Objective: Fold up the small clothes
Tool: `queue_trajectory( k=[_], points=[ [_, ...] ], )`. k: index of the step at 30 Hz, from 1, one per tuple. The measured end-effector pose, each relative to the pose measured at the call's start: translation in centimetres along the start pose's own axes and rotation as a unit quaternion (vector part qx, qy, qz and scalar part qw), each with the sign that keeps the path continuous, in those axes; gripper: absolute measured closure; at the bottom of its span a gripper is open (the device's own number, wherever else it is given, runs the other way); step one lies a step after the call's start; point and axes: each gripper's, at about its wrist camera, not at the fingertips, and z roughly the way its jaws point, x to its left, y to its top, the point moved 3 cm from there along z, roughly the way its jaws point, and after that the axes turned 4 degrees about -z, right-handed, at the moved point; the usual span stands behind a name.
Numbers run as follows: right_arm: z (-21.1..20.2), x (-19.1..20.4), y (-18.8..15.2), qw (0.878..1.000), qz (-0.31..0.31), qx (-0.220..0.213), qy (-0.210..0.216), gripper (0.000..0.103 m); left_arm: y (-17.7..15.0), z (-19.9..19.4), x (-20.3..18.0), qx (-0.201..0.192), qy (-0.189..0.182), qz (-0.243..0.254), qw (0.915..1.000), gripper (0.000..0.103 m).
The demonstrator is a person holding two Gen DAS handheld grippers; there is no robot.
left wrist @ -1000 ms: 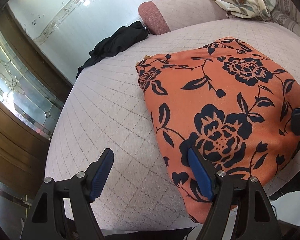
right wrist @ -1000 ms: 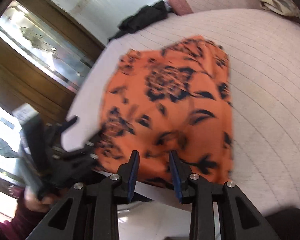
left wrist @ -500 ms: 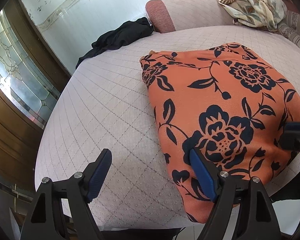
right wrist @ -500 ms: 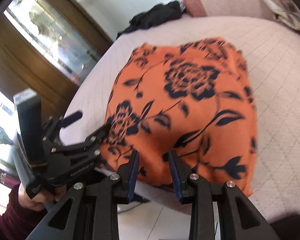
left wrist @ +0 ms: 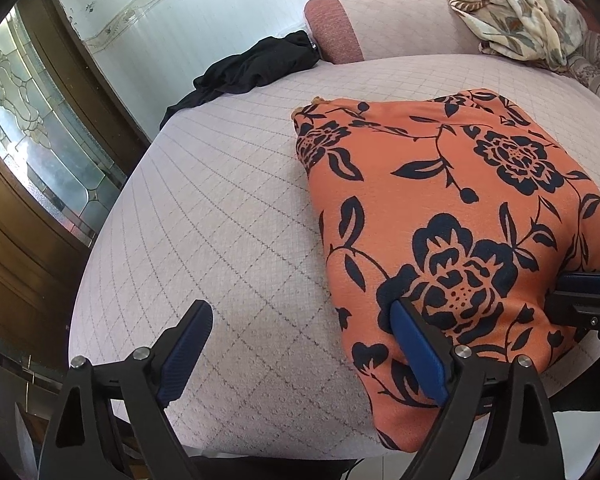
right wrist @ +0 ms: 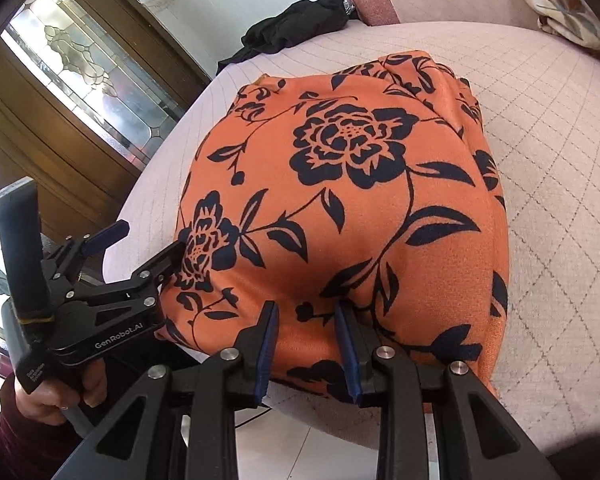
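An orange garment with dark blue flowers (left wrist: 452, 216) lies folded flat on the pale quilted cushion (left wrist: 228, 216); its near edge hangs over the cushion's front. It also shows in the right wrist view (right wrist: 340, 200). My left gripper (left wrist: 300, 344) is wide open at the garment's near left corner, its right finger (left wrist: 416, 344) on the cloth. In the right wrist view it appears at the left (right wrist: 148, 240). My right gripper (right wrist: 306, 344) is partly open and empty at the garment's near edge. Its fingers (left wrist: 584, 284) show at the right in the left wrist view.
A black garment (left wrist: 256, 68) lies at the cushion's far left edge. A cream patterned cloth (left wrist: 516, 12) is bunched on the sofa back (left wrist: 400, 24). A wooden door with leaded glass (left wrist: 28, 128) stands at the left. White floor (right wrist: 296, 444) lies below the cushion's front.
Both grippers have moved in closer to the garment's near edge. The garment lies as before. Neither gripper's opening has changed.
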Motion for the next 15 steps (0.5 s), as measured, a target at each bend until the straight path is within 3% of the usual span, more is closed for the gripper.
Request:
queue_trajectory(
  k=[15],
  points=[
    [0.8,-0.1,-0.1,1.000,0.000,-0.003,0.002,0.070,0.1,0.2,0.1,0.007,-0.005,-0.011,0.9999,0.011]
  ],
)
